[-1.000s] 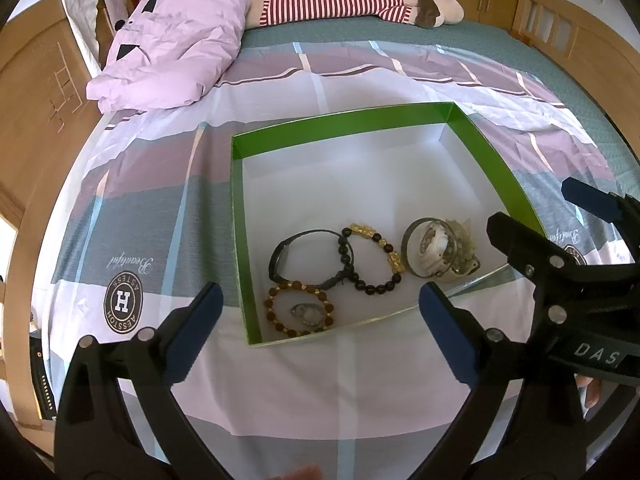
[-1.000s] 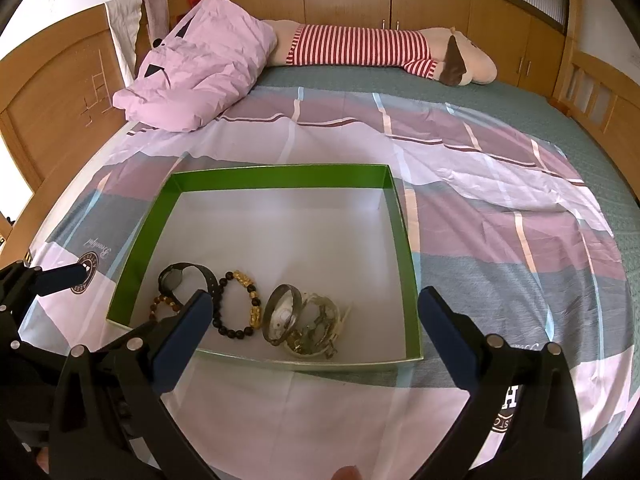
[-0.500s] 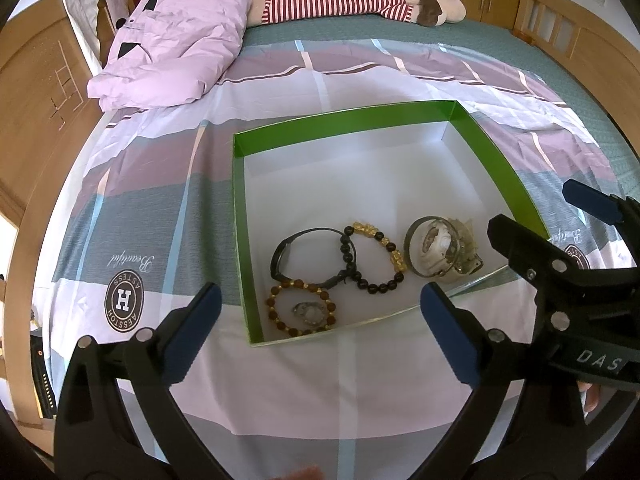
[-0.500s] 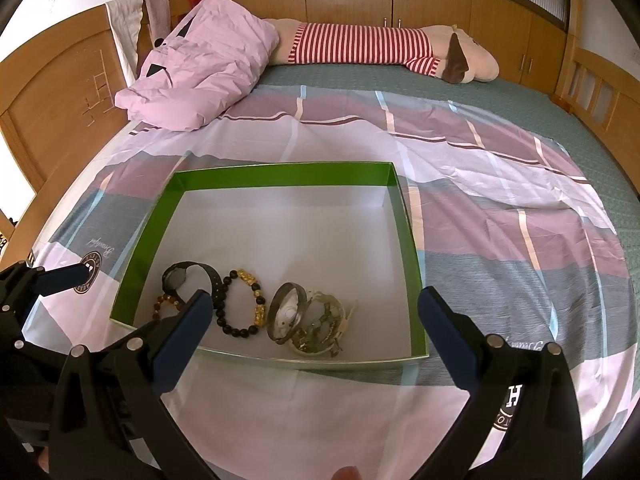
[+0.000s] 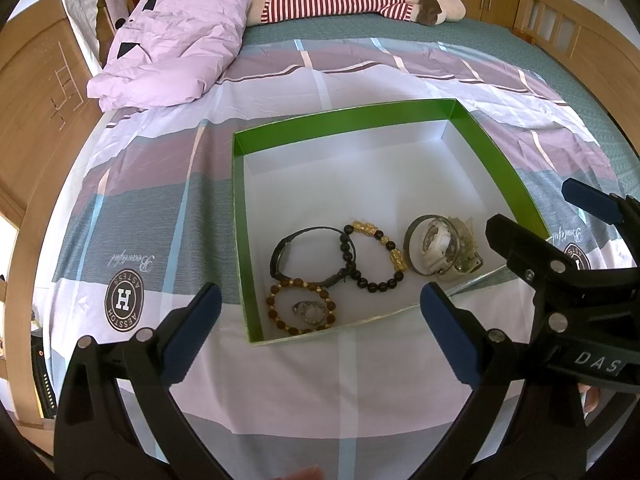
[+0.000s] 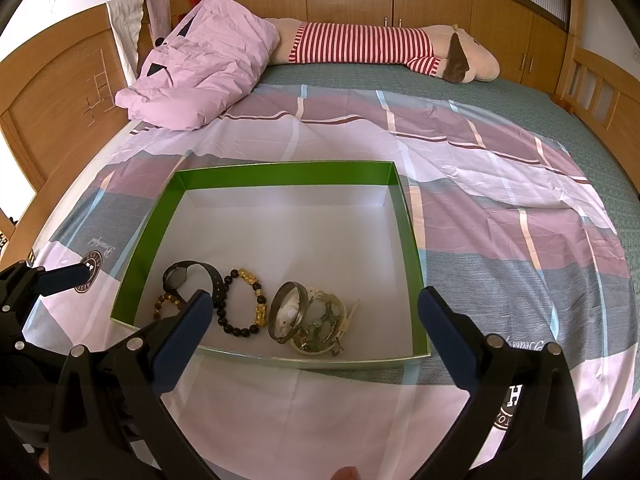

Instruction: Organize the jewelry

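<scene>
A shallow green-walled box [image 5: 344, 124] with a white floor lies on the bedsheet. Along its near side sit a black watch [image 5: 284, 256], a brown bead bracelet [image 5: 276, 312] with a silver ring [image 5: 310, 310] inside it, a black-and-gold bead bracelet [image 5: 394, 252], and a bangle with a white watch [image 5: 436, 250]. My left gripper [image 5: 320, 294] hovers open before the box's near left corner, holding nothing. My right gripper [image 6: 315, 298] is open and empty, just short of the box [image 6: 280, 172], above the bangle [image 6: 286, 312]. The right gripper [image 5: 532, 208] also shows in the left wrist view.
A folded pink quilt [image 6: 208, 64] lies at the far left of the bed, and a striped plush toy [image 6: 360, 44] lies across the far edge. A wooden headboard [image 6: 60, 100] stands on the left and a wooden rail [image 6: 600, 96] on the right. Striped sheet [image 6: 500, 220] surrounds the box.
Almost nothing. The box drifts slightly right in the right wrist view. Both grippers stay open and the jewelry has not moved.
</scene>
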